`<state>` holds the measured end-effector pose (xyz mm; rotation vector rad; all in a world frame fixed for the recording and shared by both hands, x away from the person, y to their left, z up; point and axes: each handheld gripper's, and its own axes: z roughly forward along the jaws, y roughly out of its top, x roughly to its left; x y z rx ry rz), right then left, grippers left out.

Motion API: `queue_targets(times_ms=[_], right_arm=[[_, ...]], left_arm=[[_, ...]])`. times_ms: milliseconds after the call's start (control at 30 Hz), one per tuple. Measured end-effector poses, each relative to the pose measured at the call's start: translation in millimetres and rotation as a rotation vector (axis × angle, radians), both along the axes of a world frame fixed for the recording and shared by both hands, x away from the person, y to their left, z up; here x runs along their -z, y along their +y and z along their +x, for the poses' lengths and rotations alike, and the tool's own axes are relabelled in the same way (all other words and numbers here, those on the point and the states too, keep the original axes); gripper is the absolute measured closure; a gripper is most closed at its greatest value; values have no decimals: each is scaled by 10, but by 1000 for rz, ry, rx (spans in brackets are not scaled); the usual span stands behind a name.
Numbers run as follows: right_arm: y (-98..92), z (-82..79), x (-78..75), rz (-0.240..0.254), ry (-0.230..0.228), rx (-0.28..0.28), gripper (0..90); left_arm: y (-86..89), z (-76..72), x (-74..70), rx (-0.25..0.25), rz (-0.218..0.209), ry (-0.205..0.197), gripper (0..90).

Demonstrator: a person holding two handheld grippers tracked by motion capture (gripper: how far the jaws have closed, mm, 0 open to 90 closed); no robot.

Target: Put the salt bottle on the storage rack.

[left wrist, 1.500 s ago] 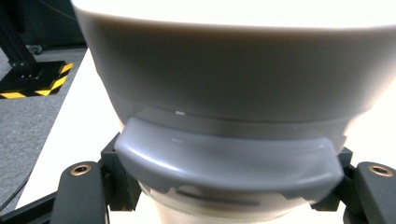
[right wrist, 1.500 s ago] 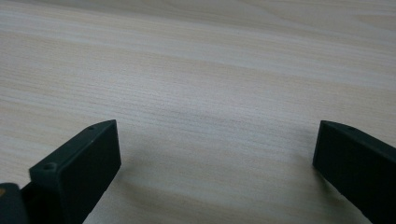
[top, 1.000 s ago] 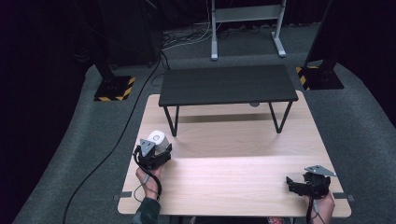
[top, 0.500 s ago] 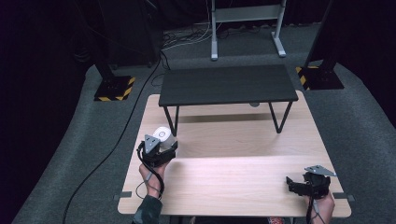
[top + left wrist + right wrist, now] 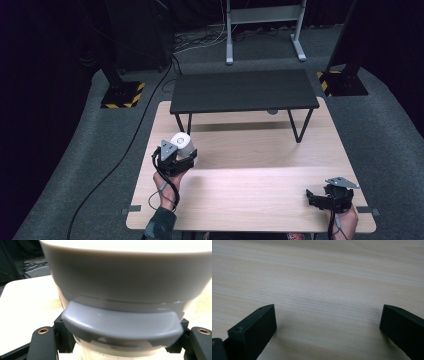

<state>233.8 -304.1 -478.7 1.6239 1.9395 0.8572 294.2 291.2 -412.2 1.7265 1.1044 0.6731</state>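
Note:
A white, rounded object with a grey band, like a small cup or lidded jar (image 5: 182, 142), is lifted above the left side of the wooden table (image 5: 250, 200). My left gripper (image 5: 181, 151) is shut on it. In the left gripper view the white body (image 5: 125, 277) and its grey band (image 5: 120, 327) loom close between the black jaws. At the table's front right corner my right gripper (image 5: 311, 196) rests low with its jaws wide apart. Bare wood (image 5: 324, 290) lies between its two black fingers (image 5: 254, 327).
A low black bench-like stand (image 5: 242, 91) sits across the far half of the table. Beyond are dark floor, a black cable (image 5: 125, 150), two yellow-striped stand bases (image 5: 121, 95) and a grey metal frame (image 5: 262, 20).
My left gripper has risen a little with the white object and shifted slightly away from the table's front edge. The right gripper has stayed put.

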Motion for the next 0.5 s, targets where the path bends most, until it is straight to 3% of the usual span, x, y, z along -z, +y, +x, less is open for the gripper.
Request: queue_targets(times_ms=[500], right_arm=[[-3, 1, 0, 1, 0, -1, 0]], left_arm=[[-141, 157, -75, 47, 1, 11, 289]])
